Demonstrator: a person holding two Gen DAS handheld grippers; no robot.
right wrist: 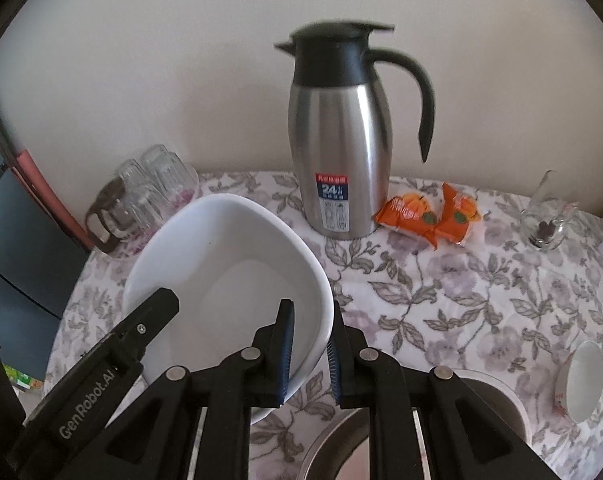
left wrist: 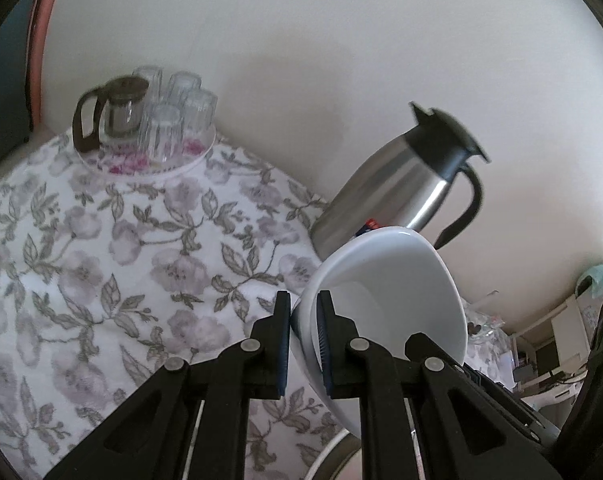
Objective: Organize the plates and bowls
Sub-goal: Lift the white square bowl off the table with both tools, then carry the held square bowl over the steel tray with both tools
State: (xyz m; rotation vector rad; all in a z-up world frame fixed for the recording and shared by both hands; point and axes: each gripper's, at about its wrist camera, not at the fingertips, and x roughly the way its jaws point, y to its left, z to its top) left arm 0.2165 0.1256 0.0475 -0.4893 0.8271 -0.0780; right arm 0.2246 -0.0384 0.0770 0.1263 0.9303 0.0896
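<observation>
Right wrist view: we have the right gripper (right wrist: pixel 310 334) clamped on the near rim of the white bowl (right wrist: pixel 225 264), tilted above the floral tablecloth (right wrist: pixel 441 300). Our left gripper (left wrist: pixel 304 308) pinches its opposite rim. A steel-looking rim (right wrist: pixel 497 392) shows below, blurred.
</observation>
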